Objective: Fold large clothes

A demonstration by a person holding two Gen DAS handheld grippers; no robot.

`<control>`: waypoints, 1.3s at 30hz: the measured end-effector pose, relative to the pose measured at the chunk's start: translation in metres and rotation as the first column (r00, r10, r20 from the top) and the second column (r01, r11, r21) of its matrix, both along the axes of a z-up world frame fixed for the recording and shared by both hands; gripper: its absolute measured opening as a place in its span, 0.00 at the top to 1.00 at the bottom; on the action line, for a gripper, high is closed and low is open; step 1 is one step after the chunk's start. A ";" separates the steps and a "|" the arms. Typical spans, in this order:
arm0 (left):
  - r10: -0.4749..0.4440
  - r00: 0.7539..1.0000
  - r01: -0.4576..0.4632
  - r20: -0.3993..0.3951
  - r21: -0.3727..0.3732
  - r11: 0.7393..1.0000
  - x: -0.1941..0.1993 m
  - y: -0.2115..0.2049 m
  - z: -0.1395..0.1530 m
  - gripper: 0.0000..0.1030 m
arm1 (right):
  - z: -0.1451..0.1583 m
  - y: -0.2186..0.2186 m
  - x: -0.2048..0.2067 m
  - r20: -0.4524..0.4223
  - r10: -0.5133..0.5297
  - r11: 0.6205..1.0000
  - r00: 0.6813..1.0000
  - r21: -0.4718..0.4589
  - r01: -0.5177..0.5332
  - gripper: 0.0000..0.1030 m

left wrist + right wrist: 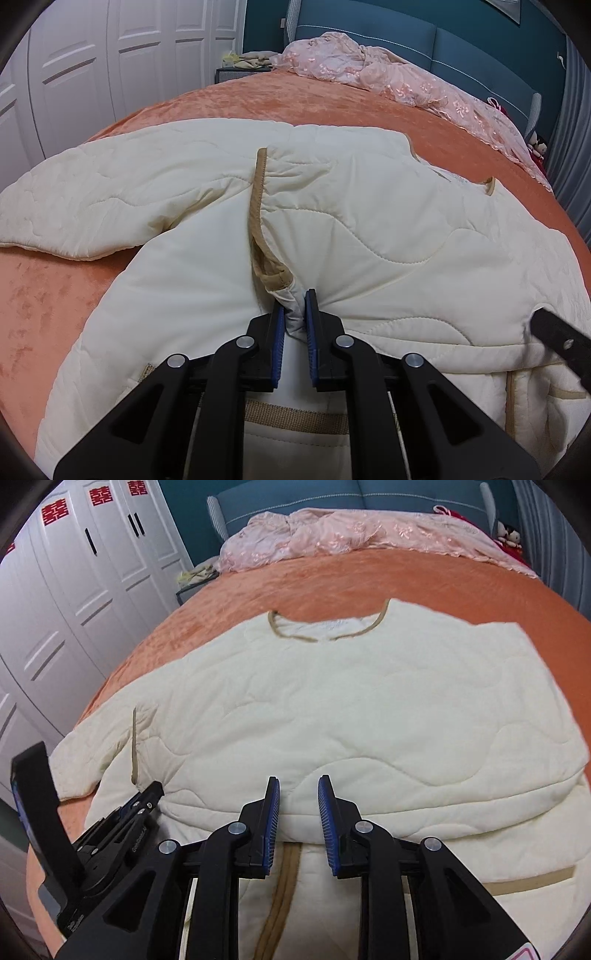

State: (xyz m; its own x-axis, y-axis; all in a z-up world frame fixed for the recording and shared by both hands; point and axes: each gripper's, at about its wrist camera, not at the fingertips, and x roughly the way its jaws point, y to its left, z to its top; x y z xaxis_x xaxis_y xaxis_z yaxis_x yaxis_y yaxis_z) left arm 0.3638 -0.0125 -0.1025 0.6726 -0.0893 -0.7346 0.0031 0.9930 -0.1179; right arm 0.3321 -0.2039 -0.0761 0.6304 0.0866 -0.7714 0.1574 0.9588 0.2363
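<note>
From the left wrist, the left tongs (294, 310) pinch a bunched fold of the cream quilted jacket with tan binding (369, 229), spread across the orange velvet bed (295, 99); its sleeve lies out toward nine o'clock. This looks like the step of folding a sleeve or side inward. From the right wrist, the right tongs (298, 797) hover spread above the jacket's hem, gripping nothing. A crumpled pink lace coverlet (332, 531) at twelve o'clock lies well apart, leaving the fold path free.
</note>
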 end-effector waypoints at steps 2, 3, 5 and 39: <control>0.000 1.000 0.000 0.004 -0.011 1.000 -0.001 0.001 -0.001 0.91 | -0.014 0.005 -0.004 -0.007 -0.011 1.000 1.000 -0.029 0.011 0.78; -0.001 1.000 0.001 0.006 -0.016 1.000 -0.001 0.002 -0.002 0.91 | -0.018 0.008 -0.005 -0.001 -0.009 0.999 1.000 -0.048 0.009 0.78; -0.001 1.000 0.001 0.010 -0.026 1.000 -0.002 0.003 -0.002 0.90 | -0.024 0.014 -0.007 0.015 -0.005 0.996 1.000 -0.090 0.006 0.78; 0.583 0.795 -0.600 -0.168 -0.354 0.717 0.007 0.371 0.030 0.88 | -0.032 0.026 -0.014 0.069 -0.002 0.984 0.998 -0.179 0.014 0.79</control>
